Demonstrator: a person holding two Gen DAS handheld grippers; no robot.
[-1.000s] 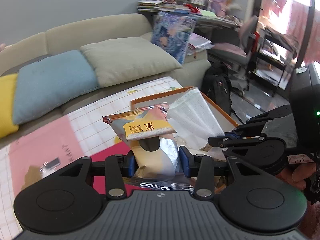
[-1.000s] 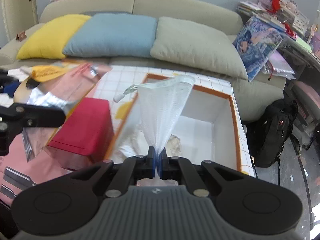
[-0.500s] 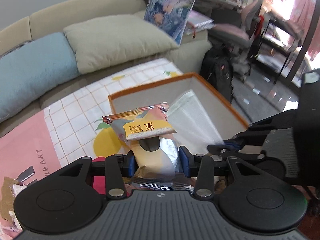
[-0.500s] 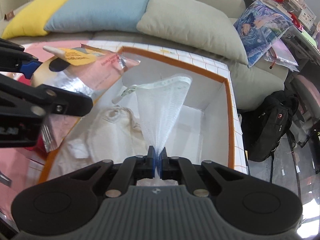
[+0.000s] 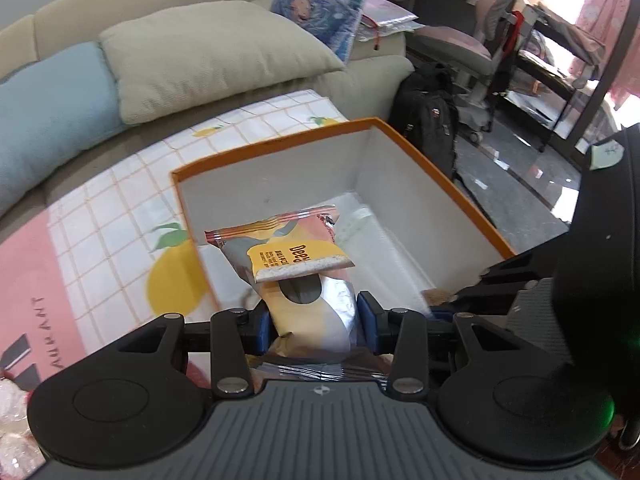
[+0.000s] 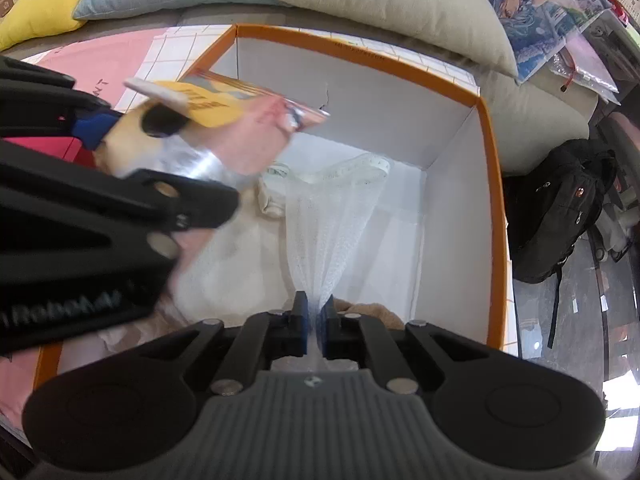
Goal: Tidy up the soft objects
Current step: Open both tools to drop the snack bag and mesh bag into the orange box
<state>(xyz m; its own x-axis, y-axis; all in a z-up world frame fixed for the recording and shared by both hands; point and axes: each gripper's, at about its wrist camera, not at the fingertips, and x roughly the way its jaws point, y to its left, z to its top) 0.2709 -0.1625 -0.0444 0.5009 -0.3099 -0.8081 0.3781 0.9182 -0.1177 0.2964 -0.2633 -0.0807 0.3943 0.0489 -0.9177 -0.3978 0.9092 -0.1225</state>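
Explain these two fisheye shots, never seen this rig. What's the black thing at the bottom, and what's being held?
No robot here: a person carries a handheld two-finger gripper in each hand, each with a camera looking forward along its jaws. The black ribbed body at the bottom of each picture is that gripper itself.

Left view: the left gripper is shut on a pink-and-yellow foil snack packet.

Right view: the right gripper is shut on a white mesh bag. The left gripper shows at that picture's left.

Both hang over an orange-rimmed white cardboard box on a pink and white-checked mat, with pale cloth already inside. A beige sofa with cushions sits behind.
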